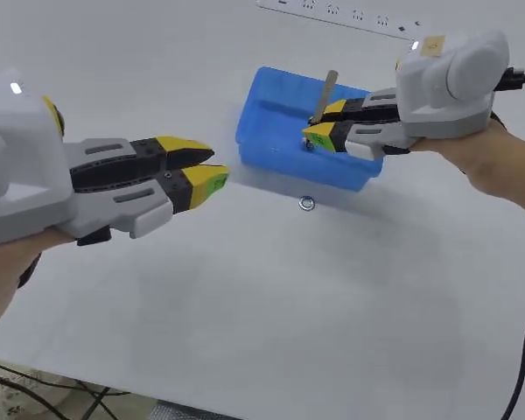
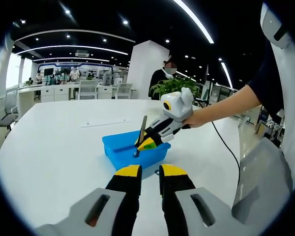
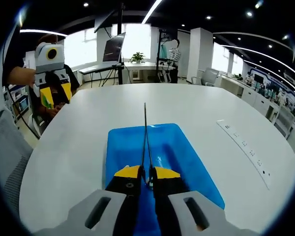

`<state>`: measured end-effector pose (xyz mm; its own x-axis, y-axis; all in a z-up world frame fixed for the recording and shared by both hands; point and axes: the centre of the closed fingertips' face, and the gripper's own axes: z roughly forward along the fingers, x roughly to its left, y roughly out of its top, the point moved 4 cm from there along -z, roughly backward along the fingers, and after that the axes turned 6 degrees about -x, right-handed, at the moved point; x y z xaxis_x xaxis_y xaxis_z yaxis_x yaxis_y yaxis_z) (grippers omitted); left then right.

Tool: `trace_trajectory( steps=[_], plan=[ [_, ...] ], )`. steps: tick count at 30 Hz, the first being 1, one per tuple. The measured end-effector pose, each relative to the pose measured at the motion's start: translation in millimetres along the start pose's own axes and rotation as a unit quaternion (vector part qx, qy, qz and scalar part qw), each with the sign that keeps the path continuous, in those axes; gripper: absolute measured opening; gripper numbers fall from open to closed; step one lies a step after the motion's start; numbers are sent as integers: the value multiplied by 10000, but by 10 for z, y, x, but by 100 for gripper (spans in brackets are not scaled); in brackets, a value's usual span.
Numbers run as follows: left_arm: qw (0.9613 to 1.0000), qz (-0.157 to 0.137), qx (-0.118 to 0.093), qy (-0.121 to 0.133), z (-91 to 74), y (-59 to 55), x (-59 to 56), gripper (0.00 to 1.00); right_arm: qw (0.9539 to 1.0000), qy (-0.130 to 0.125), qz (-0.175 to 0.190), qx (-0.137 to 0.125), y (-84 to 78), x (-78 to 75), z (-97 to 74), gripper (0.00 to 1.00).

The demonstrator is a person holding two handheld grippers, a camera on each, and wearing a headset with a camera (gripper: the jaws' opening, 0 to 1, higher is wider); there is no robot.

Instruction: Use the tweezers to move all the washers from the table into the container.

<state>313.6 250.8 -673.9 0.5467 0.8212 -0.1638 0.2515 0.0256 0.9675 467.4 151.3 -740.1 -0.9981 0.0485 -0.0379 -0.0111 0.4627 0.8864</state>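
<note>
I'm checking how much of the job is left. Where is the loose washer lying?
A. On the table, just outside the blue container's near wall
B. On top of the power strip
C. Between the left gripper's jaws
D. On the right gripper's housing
A: in the head view the washer lies flat on the white table, just outside the near wall of the blue container, not inside it.

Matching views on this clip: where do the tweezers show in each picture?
Head view: upper right of centre, tweezers rising from the right gripper over the blue container.
Left gripper view: centre, tweezers slanting up above the blue container.
Right gripper view: centre, a thin line running up from its own jaws.
Shared landmark: the blue container.
</note>
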Motion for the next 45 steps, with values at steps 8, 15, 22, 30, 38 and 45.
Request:
trace_trajectory(
  steps=[8, 15, 22, 30, 38, 45],
  plan=[
    [10000, -7, -53, 29, 21, 21, -1, 18, 10000, -5, -3, 91, -12, 19, -31, 11],
    [9998, 114, -90, -153, 197, 119, 23, 18, 10000, -34, -80, 34, 86, 47, -93, 9],
    [9986, 305, -291, -311, 530, 324, 134, 19, 9997, 26, -221, 63, 146, 88, -117, 8],
    [9962, 530, -289, -632, 844, 427, 209, 21, 9997, 34, -242, 62, 175, 92, -170, 8],
    [9920, 658, -281, -1041, 1131, 482, 163, 28, 9995, 46, -308, 93, 182, 97, -195, 8],
    [9839, 1024, -260, -1443, 1297, 486, 117, 21, 9993, 110, -357, 100, 195, 126, -174, 8]
  ],
)
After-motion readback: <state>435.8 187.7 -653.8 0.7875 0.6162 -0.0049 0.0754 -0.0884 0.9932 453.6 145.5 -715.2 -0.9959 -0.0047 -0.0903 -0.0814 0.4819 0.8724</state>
